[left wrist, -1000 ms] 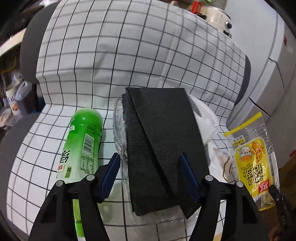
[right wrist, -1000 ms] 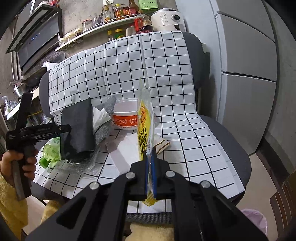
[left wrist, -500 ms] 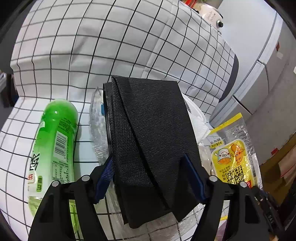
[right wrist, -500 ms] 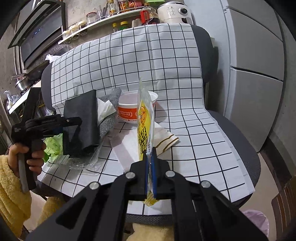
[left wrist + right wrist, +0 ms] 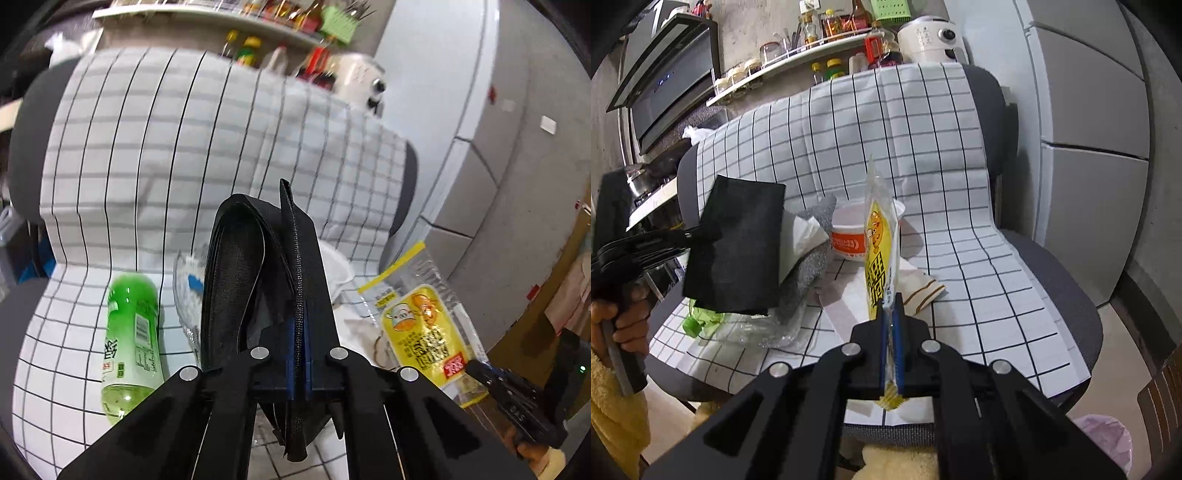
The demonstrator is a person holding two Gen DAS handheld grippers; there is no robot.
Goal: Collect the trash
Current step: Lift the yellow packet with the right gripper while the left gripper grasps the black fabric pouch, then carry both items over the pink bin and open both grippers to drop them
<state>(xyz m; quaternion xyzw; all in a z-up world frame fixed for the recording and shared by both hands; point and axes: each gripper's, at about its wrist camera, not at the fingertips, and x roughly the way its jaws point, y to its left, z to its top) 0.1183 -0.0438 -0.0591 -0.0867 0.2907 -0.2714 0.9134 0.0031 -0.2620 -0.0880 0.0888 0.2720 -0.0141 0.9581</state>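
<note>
My left gripper [image 5: 300, 354] is shut on a black fabric bag [image 5: 258, 273] and holds it up off the checked chair seat; the bag also shows in the right wrist view [image 5: 738, 247]. My right gripper [image 5: 892, 332] is shut on a yellow snack wrapper [image 5: 881, 254], held upright above the seat; it shows in the left wrist view [image 5: 424, 325] too. A green plastic bottle [image 5: 131, 332] lies on the seat left of the bag. A crumpled clear plastic piece [image 5: 188, 291] lies beside it.
A checked cloth [image 5: 979, 288] covers the chair. An orange-and-white instant noodle cup [image 5: 857, 236], a grey cloth [image 5: 812, 258], white tissue [image 5: 801, 236] and a paper napkin [image 5: 923, 288] lie on it. A pink-lined bin [image 5: 1108, 446] stands on the floor at lower right.
My left gripper has closed on the black bag and lifted it from flat to edge-on. My right gripper still holds the wrapper and has barely moved.
</note>
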